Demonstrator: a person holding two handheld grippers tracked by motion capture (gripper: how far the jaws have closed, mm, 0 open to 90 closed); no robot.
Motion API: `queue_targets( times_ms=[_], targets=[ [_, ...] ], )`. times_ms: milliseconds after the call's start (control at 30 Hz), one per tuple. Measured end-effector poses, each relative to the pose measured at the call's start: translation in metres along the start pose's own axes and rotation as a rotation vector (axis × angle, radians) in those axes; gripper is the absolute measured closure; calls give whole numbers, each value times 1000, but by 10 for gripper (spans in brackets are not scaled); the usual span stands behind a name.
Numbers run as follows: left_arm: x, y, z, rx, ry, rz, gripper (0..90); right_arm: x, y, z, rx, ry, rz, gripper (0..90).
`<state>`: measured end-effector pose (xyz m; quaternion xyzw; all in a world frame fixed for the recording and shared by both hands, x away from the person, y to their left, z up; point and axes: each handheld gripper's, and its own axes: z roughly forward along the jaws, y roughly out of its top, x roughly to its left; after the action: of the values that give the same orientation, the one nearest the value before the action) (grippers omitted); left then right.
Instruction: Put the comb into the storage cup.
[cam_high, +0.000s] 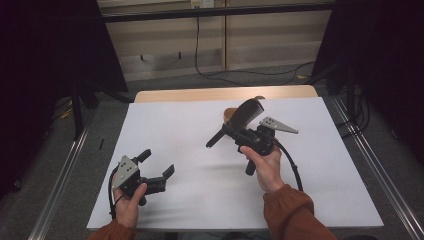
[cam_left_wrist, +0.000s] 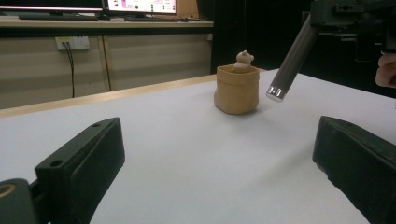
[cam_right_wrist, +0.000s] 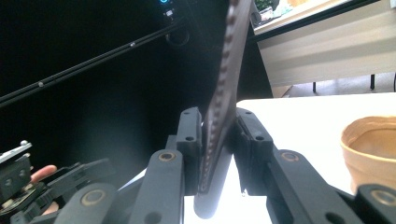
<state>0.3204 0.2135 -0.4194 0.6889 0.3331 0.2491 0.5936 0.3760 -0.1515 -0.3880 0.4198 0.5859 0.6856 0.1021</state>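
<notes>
My right gripper (cam_high: 239, 132) is held above the white sheet (cam_high: 190, 150) and is shut on a dark flat tool (cam_high: 247, 113). The tool's round grey handle (cam_high: 215, 139) sticks out to the lower left; it ends in a metal cap (cam_left_wrist: 276, 93). In the right gripper view the pads (cam_right_wrist: 190, 135) clamp the tool's bumpy edge (cam_right_wrist: 224, 88). Behind the tool stands a tan pot (cam_high: 229, 115), partly hidden. A small pale figure (cam_left_wrist: 243, 60) pokes out of the pot (cam_left_wrist: 236, 91). My left gripper (cam_high: 157, 163) rests low at the front left, open, with nothing between its jaws.
The white sheet covers a wooden table (cam_high: 200, 93). Dark curtains (cam_high: 50, 50) hang at both sides, and metal rails (cam_high: 65, 165) run along the floor. A black cable (cam_high: 240, 74) lies on the floor beyond the table. Monitors (cam_left_wrist: 140, 5) sit on a far desk.
</notes>
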Motion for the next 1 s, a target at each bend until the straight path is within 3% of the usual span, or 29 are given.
queue_targets(
  times_ms=[133, 267, 433, 633, 900, 1000],
  targets=[
    [-2, 0, -4, -19, -7, 17, 23, -1, 5, -2, -4, -5, -11, 733],
    [-2, -5, -4, 13, 27, 27, 19, -4, 9, -4, -6, -18, -29, 733],
    [-4, -5, -2, 15, 22, 35, 17, -4, 14, -6, -11, -24, -69, 733],
    [-3, -4, -6, 24, 11, 8, 17, -8, 21, -7, -23, -38, -79, 733],
    [1, -6, -10, 20, 52, 16, 16, -14, 31, -7, -30, -61, -112, 733],
    [2, -7, -10, 16, 45, 11, 19, -15, 35, -6, -29, -73, -126, 733]
  ],
)
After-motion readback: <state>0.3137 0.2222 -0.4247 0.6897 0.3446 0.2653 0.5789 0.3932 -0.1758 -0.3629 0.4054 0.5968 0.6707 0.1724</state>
